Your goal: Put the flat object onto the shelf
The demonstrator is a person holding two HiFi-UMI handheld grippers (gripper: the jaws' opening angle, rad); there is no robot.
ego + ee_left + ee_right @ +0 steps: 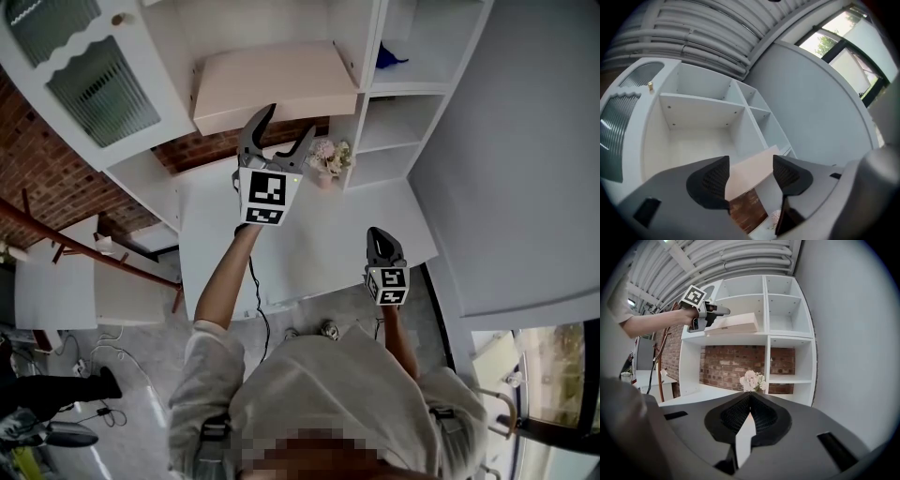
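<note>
- Left gripper [292, 122]: jaws apart, at the flat board's [272, 80] near edge.
- Flat board lies on the upper left shelf [736, 337].
- Right gripper [379, 234]: jaws together, empty.

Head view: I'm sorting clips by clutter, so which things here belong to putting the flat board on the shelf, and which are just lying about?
Job in hand: flat board; shelf it lies on; left gripper, jaws apart near the board.
Lying about: flowers on the desk; blue thing in an upper compartment; right gripper, shut and idle.
</note>
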